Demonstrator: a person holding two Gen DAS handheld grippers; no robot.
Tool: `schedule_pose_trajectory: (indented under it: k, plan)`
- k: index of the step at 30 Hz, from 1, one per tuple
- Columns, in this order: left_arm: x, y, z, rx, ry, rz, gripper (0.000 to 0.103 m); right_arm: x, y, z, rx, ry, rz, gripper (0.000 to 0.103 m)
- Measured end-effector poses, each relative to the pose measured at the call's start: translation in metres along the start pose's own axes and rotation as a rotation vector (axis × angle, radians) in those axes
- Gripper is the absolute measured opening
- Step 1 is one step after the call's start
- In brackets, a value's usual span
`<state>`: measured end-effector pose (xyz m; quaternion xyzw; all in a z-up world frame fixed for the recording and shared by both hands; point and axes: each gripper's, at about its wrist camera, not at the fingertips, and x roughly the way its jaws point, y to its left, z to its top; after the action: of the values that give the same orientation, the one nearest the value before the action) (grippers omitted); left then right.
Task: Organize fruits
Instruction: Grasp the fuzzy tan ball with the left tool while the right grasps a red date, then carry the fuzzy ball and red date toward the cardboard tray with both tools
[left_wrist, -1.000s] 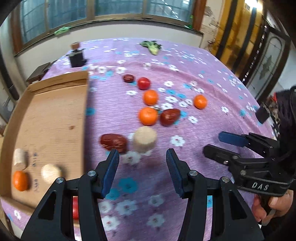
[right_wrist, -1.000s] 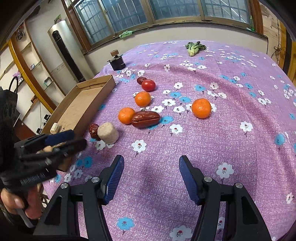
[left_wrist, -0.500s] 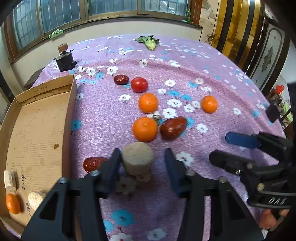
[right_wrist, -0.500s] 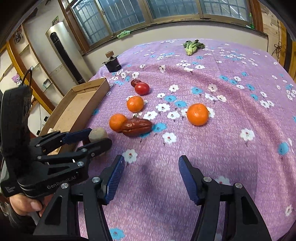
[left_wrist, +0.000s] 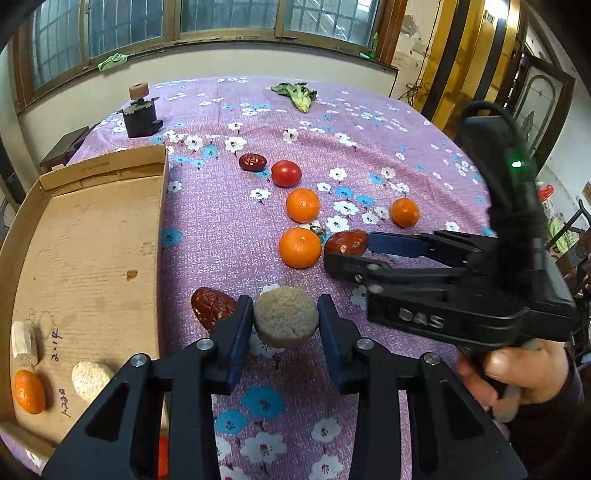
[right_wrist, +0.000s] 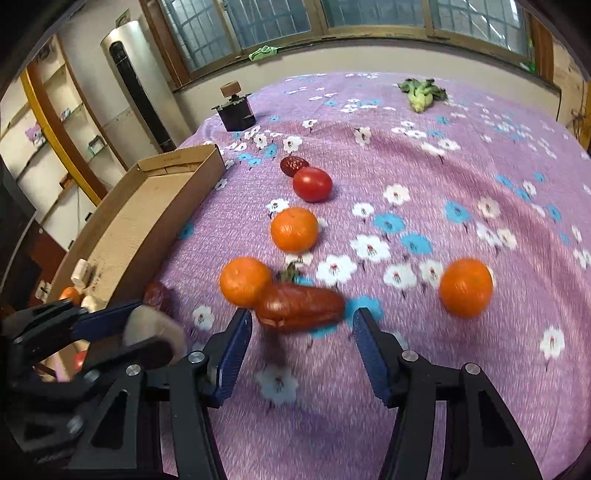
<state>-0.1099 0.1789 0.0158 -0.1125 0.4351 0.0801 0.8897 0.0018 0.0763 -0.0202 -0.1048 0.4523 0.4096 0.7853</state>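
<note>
Covering the surface (left_wrist: 229, 236) is a purple cloth printed with white and blue flowers, and windows run along the far wall of the room. A tall white cylinder (right_wrist: 136, 88) stands against the wall at far left in the right view, beside yellow-edged shelves. A small black device (left_wrist: 141, 117) with a round wooden knob sits at the far left of the cloth, and a leafy green (left_wrist: 297, 96) lies at the far edge.

A shallow cardboard box (left_wrist: 85, 258) lies on the left; in its near end are an orange, a pale round cake and a pale block.

The left gripper (left_wrist: 285, 326) pinches a beige, rough-textured round cake (left_wrist: 286, 321) between its blue-padded jaws, just right of a wrinkled red date (left_wrist: 212, 306) near the box wall. The right gripper (right_wrist: 301, 341) has its jaws spread, with a glossy brown-red date (right_wrist: 301, 306) between the tips, touching an orange (right_wrist: 243, 280) on its left. Farther off lie a second orange (right_wrist: 294, 229), a tomato (right_wrist: 312, 183) and a small dark date (right_wrist: 293, 164); a third orange (right_wrist: 466, 287) sits apart on the right.
</note>
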Motion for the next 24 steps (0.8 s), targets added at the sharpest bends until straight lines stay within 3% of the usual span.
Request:
schedule_pose_trajectory:
  k: [12, 24]
  plan:
    - [-0.019, 0.007, 0.0, -0.011, -0.038, 0.016, 0.033, -0.025, 0.006, -0.008, 0.006, -0.019, 0.003, 0.051]
    - [-0.042, 0.028, -0.003, -0.047, -0.078, 0.051, 0.033, -0.052, 0.035, -0.003, -0.043, -0.064, 0.036, 0.051]
